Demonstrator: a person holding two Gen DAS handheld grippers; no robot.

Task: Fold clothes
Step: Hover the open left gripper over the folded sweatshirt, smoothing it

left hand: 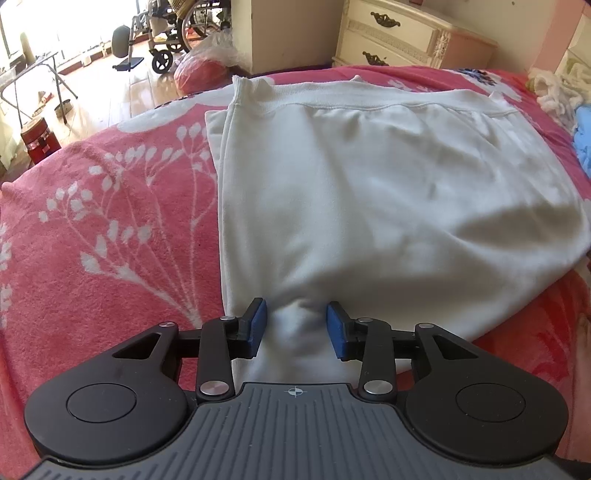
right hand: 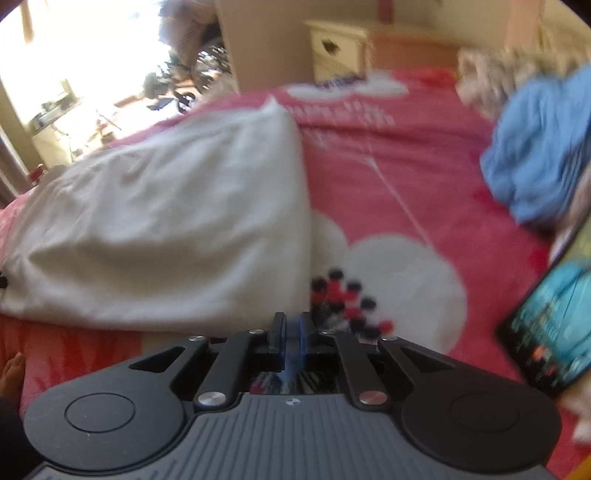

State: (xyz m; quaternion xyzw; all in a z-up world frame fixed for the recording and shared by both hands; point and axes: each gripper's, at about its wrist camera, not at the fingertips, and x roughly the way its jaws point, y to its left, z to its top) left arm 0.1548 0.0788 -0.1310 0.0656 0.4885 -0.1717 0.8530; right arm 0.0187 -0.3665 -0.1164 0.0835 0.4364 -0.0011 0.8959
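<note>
A white garment (left hand: 369,192) lies folded on a pink flowered blanket (left hand: 92,221), its ribbed hem at the far end. My left gripper (left hand: 297,326) stands at the garment's near edge. Its blue pads (left hand: 258,325) sit apart, with a bunched ridge of white cloth between them that they do not press. In the blurred right wrist view the same white garment (right hand: 166,221) lies to the left. My right gripper (right hand: 291,332) is shut just off the garment's near right corner, above a white flower on the blanket (right hand: 406,166). Nothing shows between its pads.
A crumpled blue garment (right hand: 535,147) lies at the blanket's right side, with a dark lit screen (right hand: 546,325) below it. A cream dresser (left hand: 399,37) stands behind the bed. A wheelchair (left hand: 177,33) and a red bag (left hand: 199,74) are on the floor beyond. A bare foot (right hand: 11,369) shows at the lower left.
</note>
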